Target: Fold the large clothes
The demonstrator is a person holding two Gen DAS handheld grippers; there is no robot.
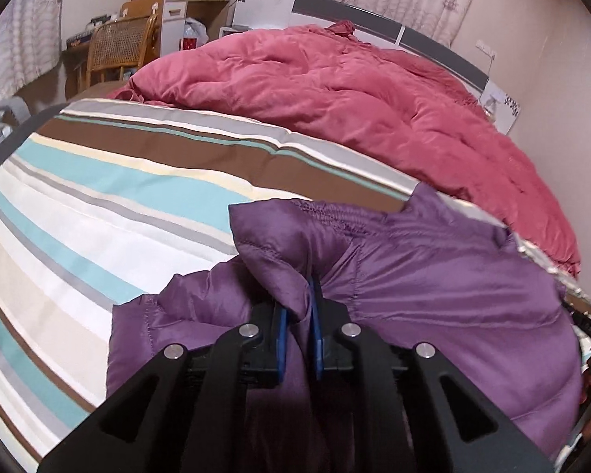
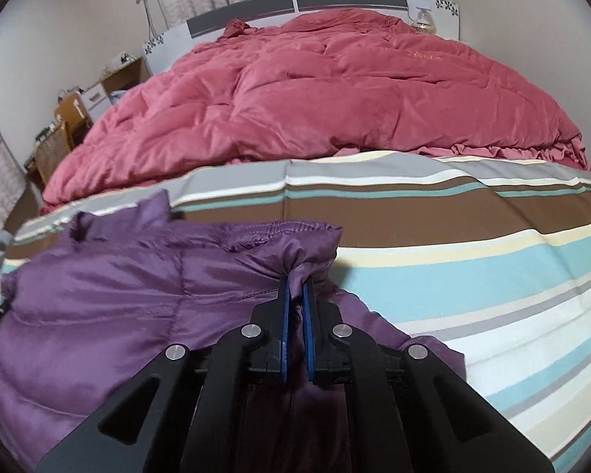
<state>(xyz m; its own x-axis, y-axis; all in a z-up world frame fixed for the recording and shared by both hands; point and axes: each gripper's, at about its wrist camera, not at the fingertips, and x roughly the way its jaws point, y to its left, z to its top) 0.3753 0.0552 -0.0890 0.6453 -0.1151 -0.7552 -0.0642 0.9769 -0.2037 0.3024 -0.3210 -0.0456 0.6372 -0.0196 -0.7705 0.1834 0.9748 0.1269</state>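
Both sets of fingers are clamped on the purple padded jacket [image 1: 433, 295]: the left gripper [image 1: 298, 307] on its left side, the right gripper [image 2: 296, 295] on its right. It lies near, on the striped bed [image 1: 98, 216]. Likely light, puffy and slippery; seams grip best. Its near part is hidden.
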